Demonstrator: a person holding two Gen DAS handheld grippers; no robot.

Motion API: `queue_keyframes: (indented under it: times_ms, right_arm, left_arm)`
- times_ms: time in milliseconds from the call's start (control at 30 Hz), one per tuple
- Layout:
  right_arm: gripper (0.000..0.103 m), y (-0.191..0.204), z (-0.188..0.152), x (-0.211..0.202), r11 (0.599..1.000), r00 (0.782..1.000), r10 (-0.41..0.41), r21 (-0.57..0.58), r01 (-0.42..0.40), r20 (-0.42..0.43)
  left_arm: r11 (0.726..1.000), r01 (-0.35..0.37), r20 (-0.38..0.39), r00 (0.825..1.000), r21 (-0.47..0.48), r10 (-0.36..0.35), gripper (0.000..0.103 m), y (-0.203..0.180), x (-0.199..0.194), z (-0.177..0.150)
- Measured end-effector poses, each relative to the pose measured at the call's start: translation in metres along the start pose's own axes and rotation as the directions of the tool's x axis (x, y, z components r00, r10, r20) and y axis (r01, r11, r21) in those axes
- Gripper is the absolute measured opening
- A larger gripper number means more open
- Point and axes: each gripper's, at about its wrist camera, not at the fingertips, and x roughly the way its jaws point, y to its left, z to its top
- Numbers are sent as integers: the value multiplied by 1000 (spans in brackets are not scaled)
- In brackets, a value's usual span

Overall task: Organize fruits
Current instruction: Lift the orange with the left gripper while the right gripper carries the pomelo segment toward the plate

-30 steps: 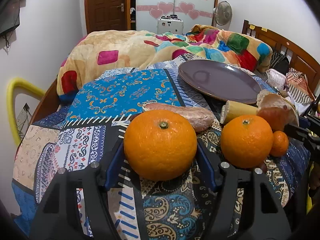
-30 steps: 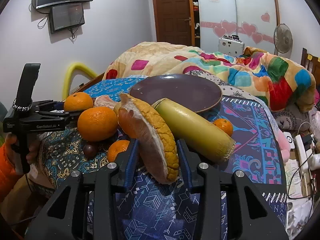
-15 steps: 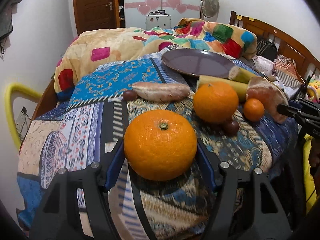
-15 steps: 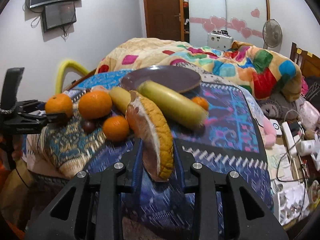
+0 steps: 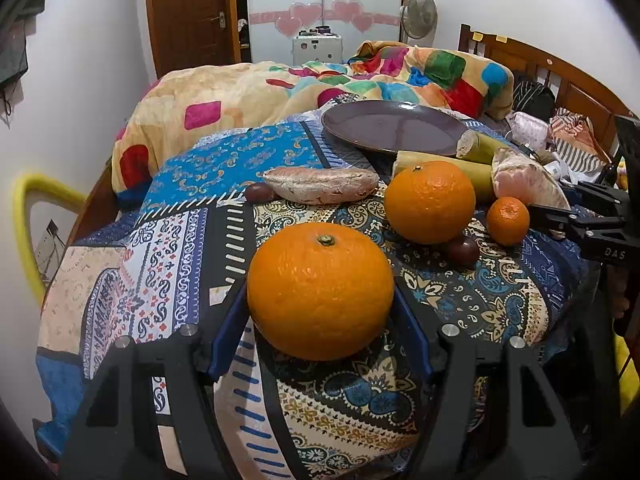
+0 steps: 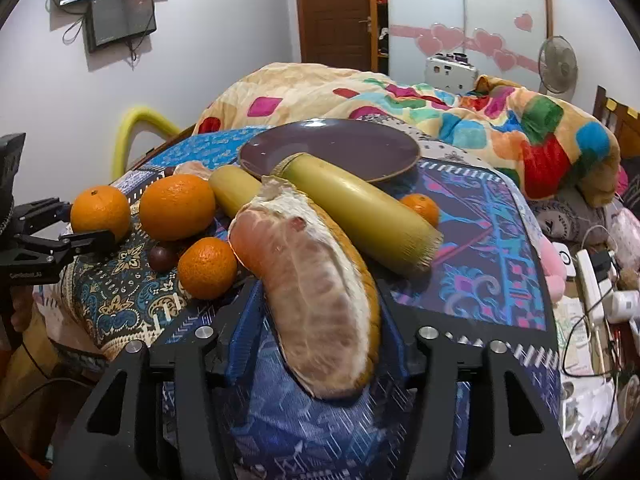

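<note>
Both hands were loaded, mid-carry. My left gripper was clamped on a big orange, blue pads pressed to both its sides, held just above the patterned cloth at the near edge. My right gripper was clenched on a peeled pomelo wedge, flesh facing left, rind to the right, also up off the cloth.

The purple plate sat at the far side, nothing on it, one sugarcane piece lying against its near rim. Left on the cloth were a second orange, a small mandarin, another pomelo segment and two dark round fruits, near each other.

Step looked like transport to the plate, placing not yet done. Next move I judged: bring each fruit forward over the clutter, lower it onto the bare plate, then release; the orange could roll.
</note>
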Motion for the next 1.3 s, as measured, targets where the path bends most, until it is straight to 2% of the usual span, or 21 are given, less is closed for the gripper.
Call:
queue_keyframes:
  times_ms: [133,300,367,633,833,933,1300]
  right_arm:
    - [54,3,0,4,1000,1000,-9,-16,9,0]
    - [47,7,-2,-2,999,1000,-27,-36,27,15]
    - [43,8,-2,-6,999,999,-32,-42,33,25]
    - [40,12,4,-22,998,995,-55,-39,58,87]
    - [37,10,13,-34,997,989,-65,-21,69,132]
    - [22,7,20,-41,998,986,-58,-10,60,158]
    - [21,6,36,-45,996,976,-76,-23,82,205]
  left_arm:
    - [1000,-12,1,1000,4,12,68,0,3,2]
    - [1000,-11,4,1000,-8,11,68,2,6,6]
    - [1000,-15,10,1000,-5,15,69,1,6,6]
    - [999,-9,16,1000,-45,9,68,5,2,9]
    - [999,-8,71,997,-34,10,68,0,-11,23]
    - [1000,-3,105,994,-24,6,68,-5,-17,36]
    - [1000,10,180,984,0,-10,68,-17,-25,71]
